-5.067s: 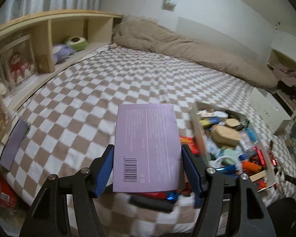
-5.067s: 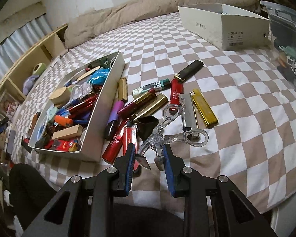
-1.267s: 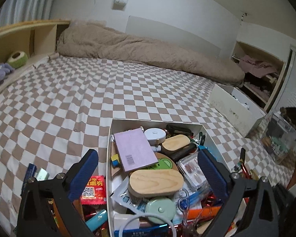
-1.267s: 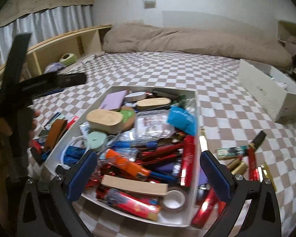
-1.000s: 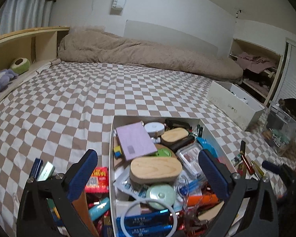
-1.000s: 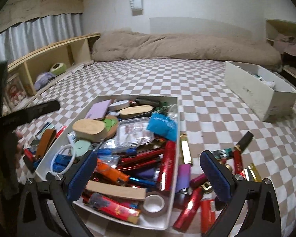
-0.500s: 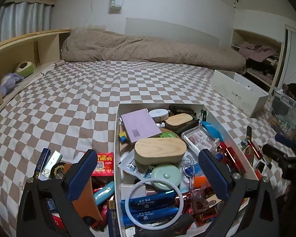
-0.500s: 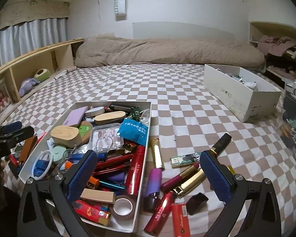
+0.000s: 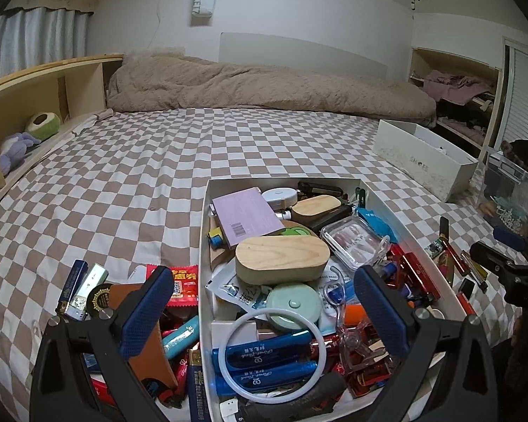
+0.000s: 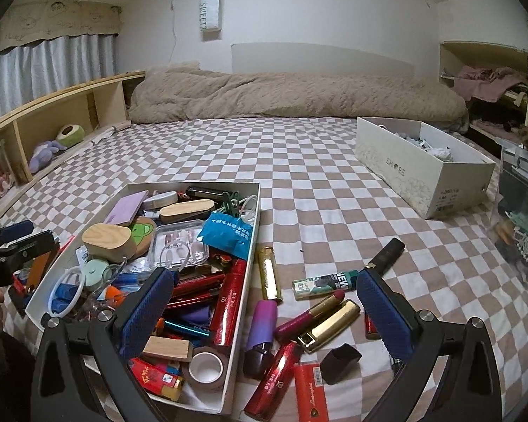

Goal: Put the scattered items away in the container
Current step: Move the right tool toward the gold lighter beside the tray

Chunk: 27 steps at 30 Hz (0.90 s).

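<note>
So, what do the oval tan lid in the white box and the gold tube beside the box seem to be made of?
The oval tan lid looks like pale unfinished wood: matt, with faint grain lines. The gold tube, lying on the checked bedsheet just outside the white box, looks like shiny metal or metallised plastic, since a bright highlight runs along it; which of the two I cannot tell.

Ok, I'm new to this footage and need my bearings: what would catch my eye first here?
The white container, crammed with pens, wooden cases and a lilac box, sits on the checkered bedspread. Right of it lie scattered lipsticks and lighters, such as a gold lipstick tube. Both the left gripper and right gripper are open and empty above the clutter.
</note>
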### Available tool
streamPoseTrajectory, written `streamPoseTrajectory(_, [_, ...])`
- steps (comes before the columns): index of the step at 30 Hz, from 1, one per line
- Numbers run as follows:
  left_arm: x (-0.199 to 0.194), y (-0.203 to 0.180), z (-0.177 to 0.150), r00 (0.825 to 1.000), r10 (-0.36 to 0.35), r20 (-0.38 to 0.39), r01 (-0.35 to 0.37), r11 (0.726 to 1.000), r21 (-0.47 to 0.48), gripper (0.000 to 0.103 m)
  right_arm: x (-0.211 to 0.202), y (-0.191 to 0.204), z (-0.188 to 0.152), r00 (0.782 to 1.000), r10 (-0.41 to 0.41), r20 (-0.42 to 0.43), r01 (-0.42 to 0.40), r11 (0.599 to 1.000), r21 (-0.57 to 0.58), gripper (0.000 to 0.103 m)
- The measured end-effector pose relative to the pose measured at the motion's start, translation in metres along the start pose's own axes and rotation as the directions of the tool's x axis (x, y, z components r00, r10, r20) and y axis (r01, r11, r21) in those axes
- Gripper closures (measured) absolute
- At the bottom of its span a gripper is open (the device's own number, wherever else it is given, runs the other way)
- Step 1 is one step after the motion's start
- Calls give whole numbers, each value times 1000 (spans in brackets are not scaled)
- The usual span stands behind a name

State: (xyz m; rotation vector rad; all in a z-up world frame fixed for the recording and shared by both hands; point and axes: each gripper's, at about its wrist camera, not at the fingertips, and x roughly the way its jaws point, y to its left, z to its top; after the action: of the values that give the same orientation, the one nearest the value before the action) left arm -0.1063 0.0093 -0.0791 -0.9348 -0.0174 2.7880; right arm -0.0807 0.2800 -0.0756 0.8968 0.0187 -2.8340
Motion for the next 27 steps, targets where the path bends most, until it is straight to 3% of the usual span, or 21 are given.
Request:
streamPoseTrajectory(9, [-1, 9, 4, 999, 31, 11, -30, 999, -19, 0, -2, -12, -2, 1000, 4, -5, -4, 999, 40, 0])
streamPoseTrajectory(15, [-13, 24, 15, 993, 100, 56, -100, 995, -7, 0, -11, -21, 0, 1000, 7, -17, -6, 999, 48, 0])
streamPoseTrajectory(19, [-26, 45, 22, 985, 156, 71, -152, 986, -63, 0, -11, -35, 0, 998, 20, -62, -14, 996, 90, 0])
streamPoseTrajectory(27, [-44, 77, 20, 985, 161, 64, -152, 980, -130, 0, -14, -61, 6, 992, 18, -124, -6, 995, 100, 0])
